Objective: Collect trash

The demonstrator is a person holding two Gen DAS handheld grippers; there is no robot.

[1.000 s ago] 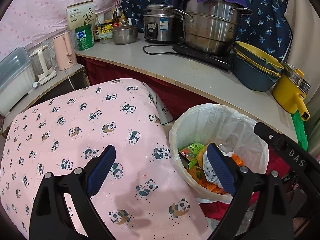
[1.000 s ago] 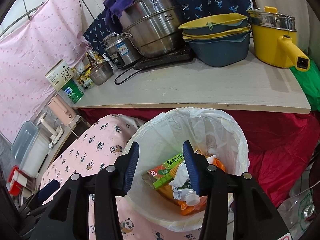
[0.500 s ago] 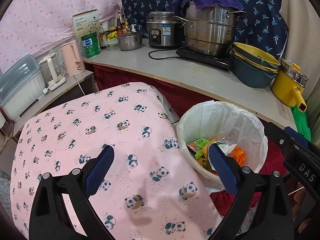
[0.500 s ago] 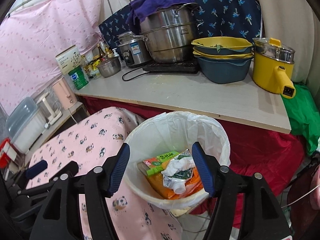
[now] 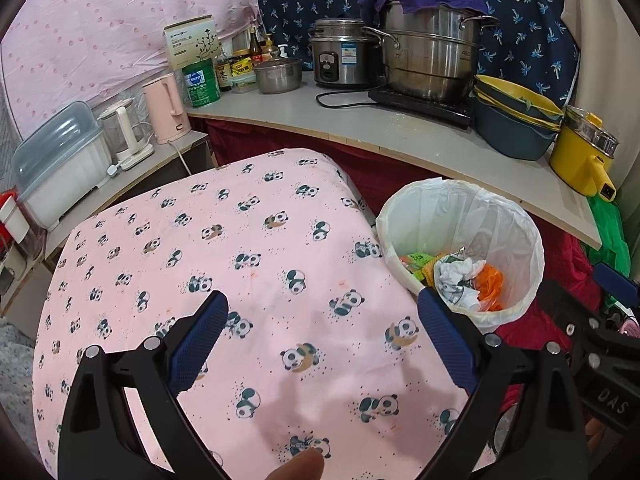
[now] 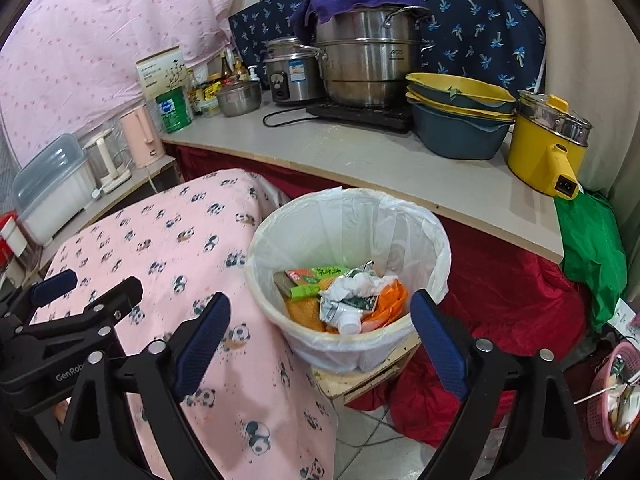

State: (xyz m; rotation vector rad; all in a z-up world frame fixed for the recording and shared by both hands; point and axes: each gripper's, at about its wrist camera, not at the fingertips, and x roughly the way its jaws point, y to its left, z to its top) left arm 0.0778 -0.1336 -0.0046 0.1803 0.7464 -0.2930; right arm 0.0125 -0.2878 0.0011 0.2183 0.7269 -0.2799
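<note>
A round bin with a white liner (image 6: pixel 348 220) stands beside the table with the pink panda cloth (image 5: pixel 248 264). It holds trash (image 6: pixel 348 296): a crumpled white wrapper, green cartons and orange plastic. The bin also shows in the left wrist view (image 5: pixel 460 208). My right gripper (image 6: pixel 320 332) is wide open and empty, above the bin's near rim. My left gripper (image 5: pixel 324 340) is wide open and empty, above the cloth, left of the bin.
A counter (image 6: pixel 360 156) behind the bin carries steel pots, a rice cooker, stacked bowls (image 6: pixel 456 120) and a yellow electric pot (image 6: pixel 548 144). Red cloth (image 6: pixel 500 280) hangs under it. A pink basket (image 6: pixel 612 392) sits on the floor at right.
Both grippers have pulled back and up from the bin. The right gripper's jaws have opened wider. The trash stays in the bin.
</note>
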